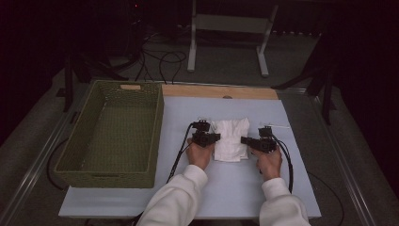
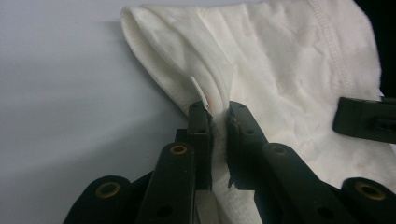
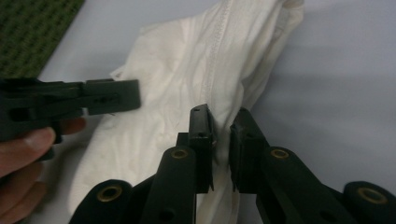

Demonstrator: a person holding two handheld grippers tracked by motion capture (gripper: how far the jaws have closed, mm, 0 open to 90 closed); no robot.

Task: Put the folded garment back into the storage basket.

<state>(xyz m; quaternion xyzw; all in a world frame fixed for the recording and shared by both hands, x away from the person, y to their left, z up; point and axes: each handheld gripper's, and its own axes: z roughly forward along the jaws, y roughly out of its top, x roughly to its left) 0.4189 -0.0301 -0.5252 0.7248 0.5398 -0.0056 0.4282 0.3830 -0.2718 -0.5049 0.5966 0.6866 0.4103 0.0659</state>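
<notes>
A: Where was the white cloth [image 1: 230, 139]?
B: Centre of frame on the desk [image 1: 244, 188], right of the basket [image 1: 113, 132].
A: Grips?
B: We had left hand-held gripper [image 1: 210, 138] and right hand-held gripper [image 1: 245, 140] both clamped on its side edges.

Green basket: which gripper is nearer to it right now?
Left. The left gripper grips the white cloth's basket-side edge, just right of the green basket; the right gripper grips the cloth's far edge.
</notes>
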